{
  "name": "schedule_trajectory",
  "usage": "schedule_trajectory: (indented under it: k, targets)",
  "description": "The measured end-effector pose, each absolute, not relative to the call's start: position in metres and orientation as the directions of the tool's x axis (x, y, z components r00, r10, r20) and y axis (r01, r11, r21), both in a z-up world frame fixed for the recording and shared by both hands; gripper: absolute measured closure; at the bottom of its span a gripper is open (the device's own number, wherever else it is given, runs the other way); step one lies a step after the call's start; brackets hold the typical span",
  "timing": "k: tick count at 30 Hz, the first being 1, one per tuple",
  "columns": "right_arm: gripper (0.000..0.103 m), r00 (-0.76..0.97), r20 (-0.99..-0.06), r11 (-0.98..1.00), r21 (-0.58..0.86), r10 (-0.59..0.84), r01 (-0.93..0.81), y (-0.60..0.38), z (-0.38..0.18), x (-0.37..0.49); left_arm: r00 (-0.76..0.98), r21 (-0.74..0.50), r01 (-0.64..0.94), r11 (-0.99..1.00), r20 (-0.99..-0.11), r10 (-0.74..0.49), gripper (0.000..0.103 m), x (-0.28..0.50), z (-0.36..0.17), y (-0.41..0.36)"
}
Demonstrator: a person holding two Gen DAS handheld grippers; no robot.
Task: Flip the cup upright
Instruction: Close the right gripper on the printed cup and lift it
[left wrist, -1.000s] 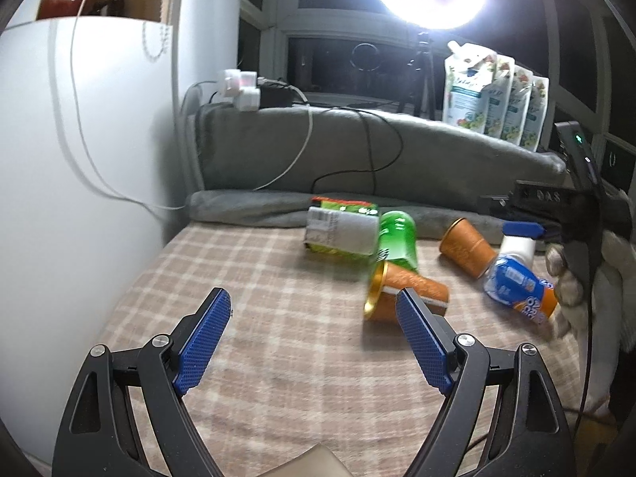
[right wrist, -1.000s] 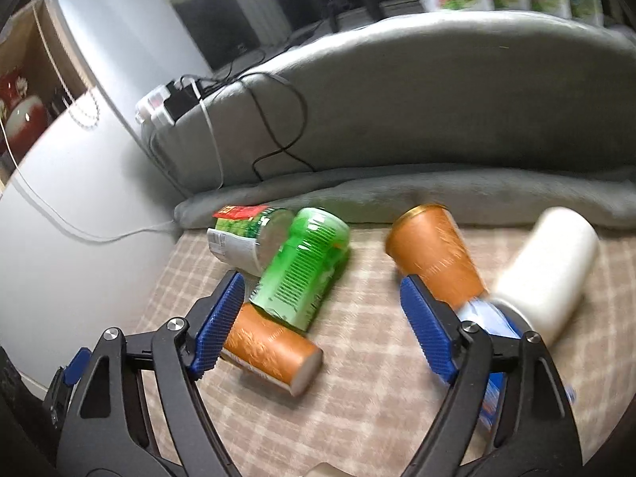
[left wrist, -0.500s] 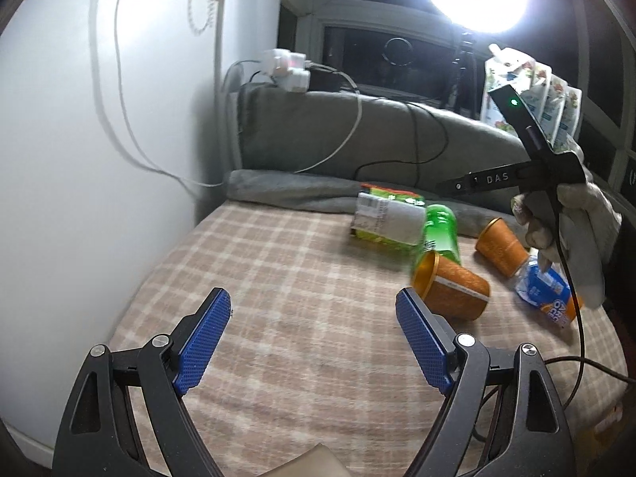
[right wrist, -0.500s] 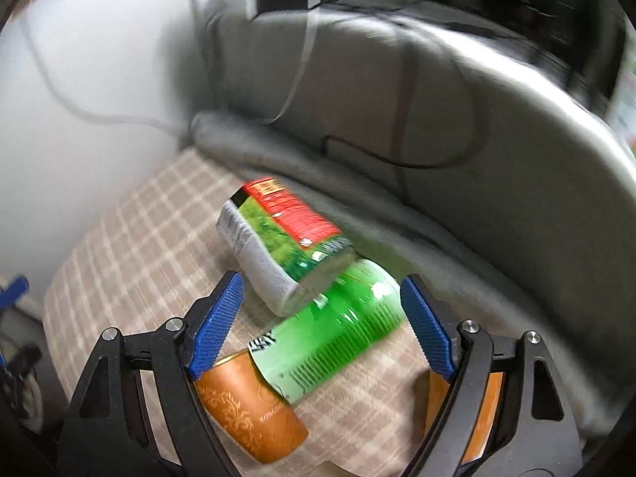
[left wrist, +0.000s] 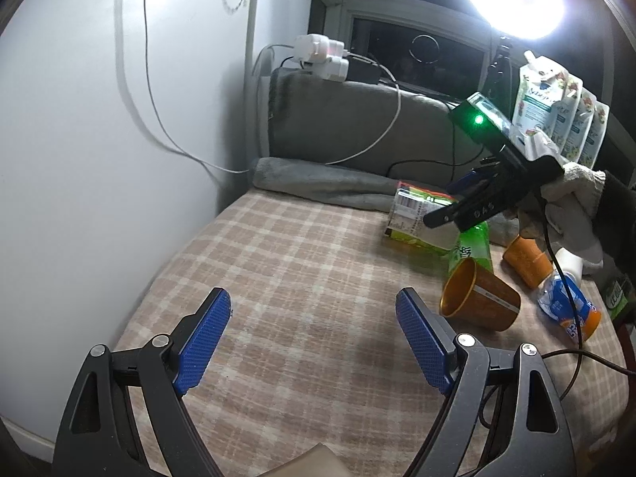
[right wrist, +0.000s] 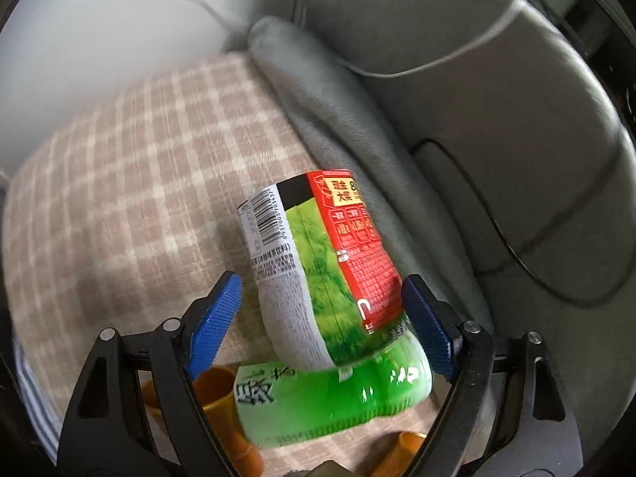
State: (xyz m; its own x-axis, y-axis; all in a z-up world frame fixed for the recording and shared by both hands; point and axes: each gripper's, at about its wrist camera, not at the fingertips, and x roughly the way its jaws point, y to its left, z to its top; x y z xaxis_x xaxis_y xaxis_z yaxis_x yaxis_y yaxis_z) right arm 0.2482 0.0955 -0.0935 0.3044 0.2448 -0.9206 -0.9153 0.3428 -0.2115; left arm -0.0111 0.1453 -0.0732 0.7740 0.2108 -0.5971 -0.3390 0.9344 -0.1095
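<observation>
An orange paper cup (left wrist: 479, 301) lies on its side on the checked cloth, its gold mouth toward me; part of it shows in the right wrist view (right wrist: 214, 391). A second orange cup (left wrist: 526, 260) lies on its side further right. My left gripper (left wrist: 314, 336) is open and empty, low over the cloth, left of the near cup. My right gripper (right wrist: 318, 328) is open, its blue pads on either side of a green-labelled carton (right wrist: 322, 270) without touching it. It also shows in the left wrist view (left wrist: 467, 198), above the carton.
A green bottle (right wrist: 338, 401) lies on its side beside the carton. A blue-labelled bottle (left wrist: 564, 310) and a white bottle (left wrist: 570, 264) lie at the right. A grey cushion (left wrist: 357, 135) with cables backs the table. A white wall (left wrist: 99, 139) stands at the left.
My right gripper has moved forward and down over the carton and green bottle, which now fill its view. My left gripper has swung left and back, so the objects sit further right.
</observation>
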Motion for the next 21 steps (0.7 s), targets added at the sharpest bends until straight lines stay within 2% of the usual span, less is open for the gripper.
schedule_trajectory:
  k: [11, 21]
  targets:
    - [0.012, 0.405, -0.899, 0.273, -0.353, 0.166, -0.895, 0.128, -0.116, 0.247, 0.769, -0.112, -0.357, 0.927, -0.599, 0.223, 0.018, -0.013, -0.076, 0.153]
    - [0.015, 0.409, -0.886, 0.354, -0.319, 0.218, -0.879, 0.120, -0.098, 0.244, 0.778, -0.117, -0.363, 0.924, -0.584, 0.231, 0.018, -0.017, -0.072, 0.155]
